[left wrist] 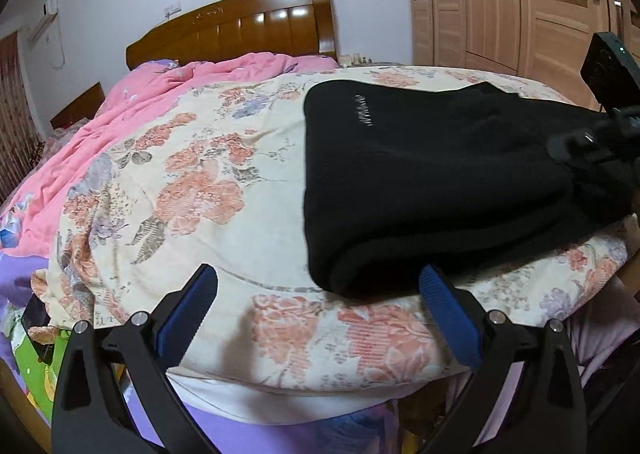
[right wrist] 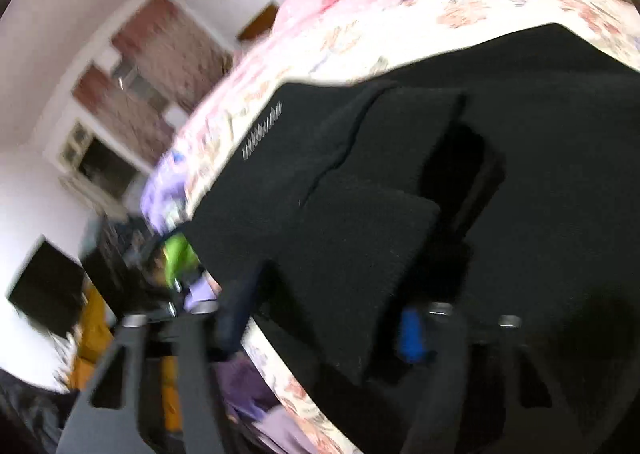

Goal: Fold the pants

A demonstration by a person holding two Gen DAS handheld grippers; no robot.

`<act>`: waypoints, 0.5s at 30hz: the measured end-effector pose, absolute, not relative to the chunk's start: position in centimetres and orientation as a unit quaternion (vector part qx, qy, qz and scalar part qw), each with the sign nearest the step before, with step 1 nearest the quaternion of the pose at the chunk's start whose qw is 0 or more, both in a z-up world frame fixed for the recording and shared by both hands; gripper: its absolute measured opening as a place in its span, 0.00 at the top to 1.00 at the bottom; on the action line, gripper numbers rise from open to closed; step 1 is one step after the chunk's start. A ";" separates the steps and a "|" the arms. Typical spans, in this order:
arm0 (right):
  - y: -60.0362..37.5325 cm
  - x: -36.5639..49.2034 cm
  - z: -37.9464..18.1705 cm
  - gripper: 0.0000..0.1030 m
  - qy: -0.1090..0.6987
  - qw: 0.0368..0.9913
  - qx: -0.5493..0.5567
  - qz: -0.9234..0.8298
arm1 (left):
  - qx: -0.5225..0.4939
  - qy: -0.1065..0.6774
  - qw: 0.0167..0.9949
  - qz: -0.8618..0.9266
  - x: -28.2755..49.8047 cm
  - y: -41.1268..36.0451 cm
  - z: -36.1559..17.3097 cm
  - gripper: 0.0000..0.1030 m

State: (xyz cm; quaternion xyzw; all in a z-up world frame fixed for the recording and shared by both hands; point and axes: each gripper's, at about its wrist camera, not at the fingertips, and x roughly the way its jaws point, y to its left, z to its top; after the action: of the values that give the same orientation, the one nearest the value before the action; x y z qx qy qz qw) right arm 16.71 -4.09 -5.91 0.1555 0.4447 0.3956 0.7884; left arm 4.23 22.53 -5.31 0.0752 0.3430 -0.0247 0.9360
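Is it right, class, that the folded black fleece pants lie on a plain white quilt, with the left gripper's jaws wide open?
Not quite. The quilt is cream with a floral print, as the left wrist view shows. The folded black fleece pants do lie on it, and the left gripper is wide open.

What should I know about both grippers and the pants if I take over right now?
Left gripper: open, empty, beside the near corner of the black pants.
Right gripper: over the pants, cloth between its fingers; the picture is blurred, so the grip is unclear.
Pants: a folded bundle on the floral quilt.
Left: probably check the right grip, then finish or smooth the fold.
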 end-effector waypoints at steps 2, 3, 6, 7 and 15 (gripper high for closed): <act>-4.7 16.0 -4.9 0.81 0.423 0.804 0.152 0.389 | 0.081 0.335 0.938 -0.029 4.1 22.0 -4.8 0.02; -4.7 15.8 -4.0 0.82 0.409 0.818 0.133 0.383 | 0.084 0.332 0.939 -0.030 4.2 21.8 -4.6 0.02; -5.1 15.0 -2.1 0.83 0.376 0.840 0.116 0.374 | 0.112 0.332 0.936 -0.035 5.4 20.1 -4.2 0.02; -5.4 14.6 -1.4 0.83 0.361 0.848 0.114 0.369 | 0.120 0.335 0.934 -0.035 5.7 19.7 -4.2 0.02; -10.0 14.0 -4.2 0.83 0.374 0.866 0.128 0.306 | 0.102 0.370 0.923 -0.009 9.7 19.1 -5.5 0.02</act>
State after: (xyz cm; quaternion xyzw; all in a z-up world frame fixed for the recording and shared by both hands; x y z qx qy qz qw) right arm 13.99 -9.98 -4.23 0.1282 0.3744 0.3057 0.8660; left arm 9.74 19.15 -5.55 0.1023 0.3699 -0.0091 0.9234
